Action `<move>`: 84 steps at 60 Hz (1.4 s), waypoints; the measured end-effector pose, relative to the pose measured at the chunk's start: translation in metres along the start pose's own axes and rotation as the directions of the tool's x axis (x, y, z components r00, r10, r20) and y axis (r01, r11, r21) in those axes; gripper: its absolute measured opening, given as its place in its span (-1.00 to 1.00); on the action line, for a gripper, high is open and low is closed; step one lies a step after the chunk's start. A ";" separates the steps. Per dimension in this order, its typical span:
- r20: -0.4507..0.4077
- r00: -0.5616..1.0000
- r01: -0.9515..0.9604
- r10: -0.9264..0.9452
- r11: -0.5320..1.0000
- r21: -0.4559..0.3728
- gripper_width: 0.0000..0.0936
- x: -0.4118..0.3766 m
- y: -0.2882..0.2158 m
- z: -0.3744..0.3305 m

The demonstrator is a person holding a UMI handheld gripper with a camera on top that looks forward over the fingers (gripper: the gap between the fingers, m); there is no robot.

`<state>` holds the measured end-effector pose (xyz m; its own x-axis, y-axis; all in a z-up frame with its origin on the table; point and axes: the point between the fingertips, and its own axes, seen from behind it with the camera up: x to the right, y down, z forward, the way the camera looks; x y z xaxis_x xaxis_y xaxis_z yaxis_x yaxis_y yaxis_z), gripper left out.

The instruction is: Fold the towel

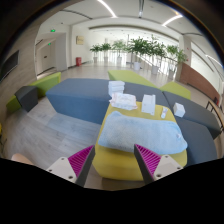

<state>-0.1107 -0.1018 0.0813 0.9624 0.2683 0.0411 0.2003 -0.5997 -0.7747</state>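
gripper view: towel (140, 133) lies just beyond the parted, seemingly empty gripper (114, 160).

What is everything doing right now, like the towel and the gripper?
Light blue cloth towel: spread out flat on the table, not folded.
Yellow-green table: towel lying on top.
Gripper: open, holding nothing, towel beyond it.
White folded cloths: stacked past the towel.
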 end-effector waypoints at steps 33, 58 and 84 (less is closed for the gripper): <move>-0.119 0.985 0.117 -0.123 0.992 -0.056 -0.90 -0.006 0.004 0.147; -0.002 0.999 -0.052 0.052 0.998 0.045 -0.96 0.018 -0.042 0.112; -0.317 0.912 -0.264 0.259 0.964 0.028 -0.93 0.287 0.012 0.075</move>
<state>0.1539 0.0243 0.0367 0.9880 -0.1502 0.0368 -0.0665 -0.6277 -0.7756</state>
